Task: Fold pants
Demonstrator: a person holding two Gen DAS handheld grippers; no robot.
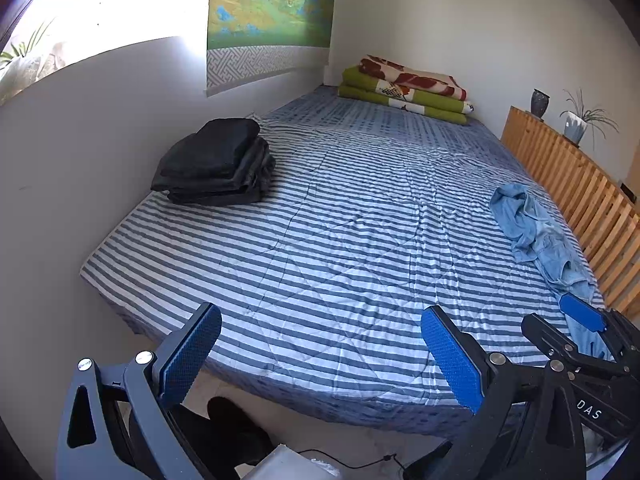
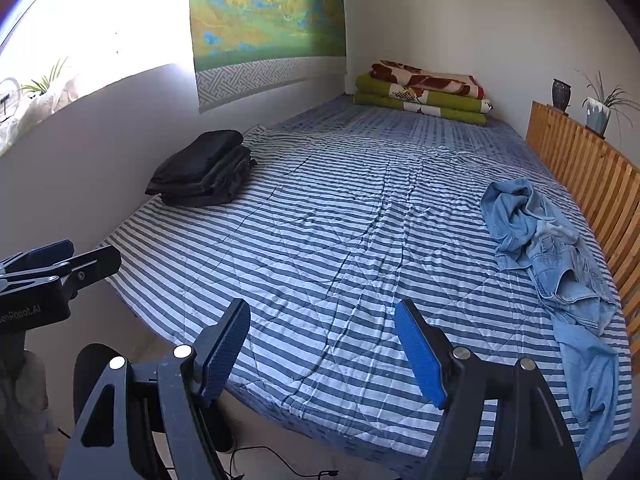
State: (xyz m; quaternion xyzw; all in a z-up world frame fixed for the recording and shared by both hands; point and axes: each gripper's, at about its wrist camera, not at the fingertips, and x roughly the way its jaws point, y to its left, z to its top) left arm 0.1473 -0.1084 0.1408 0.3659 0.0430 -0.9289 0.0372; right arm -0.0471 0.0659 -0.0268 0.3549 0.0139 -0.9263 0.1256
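Light blue denim pants [image 2: 560, 264] lie crumpled along the right side of the striped bed [image 2: 340, 240], next to the wooden slat board; they also show in the left wrist view as the pants [image 1: 536, 236]. A stack of folded dark pants [image 1: 216, 162] [image 2: 202, 170] rests at the bed's left edge by the wall. My left gripper [image 1: 320, 350] hovers open over the near edge of the bed with nothing between its fingers. My right gripper [image 2: 322, 344] is open too, empty, to the left of the denim pants. Each gripper appears at the side of the other's view.
Folded green and red blankets [image 2: 424, 92] sit at the far end of the bed. A wooden slat board [image 2: 588, 176] lines the right side, with a vase [image 2: 561, 94] and potted plant [image 2: 598, 114] on top. Cables [image 2: 276, 460] lie on the floor below.
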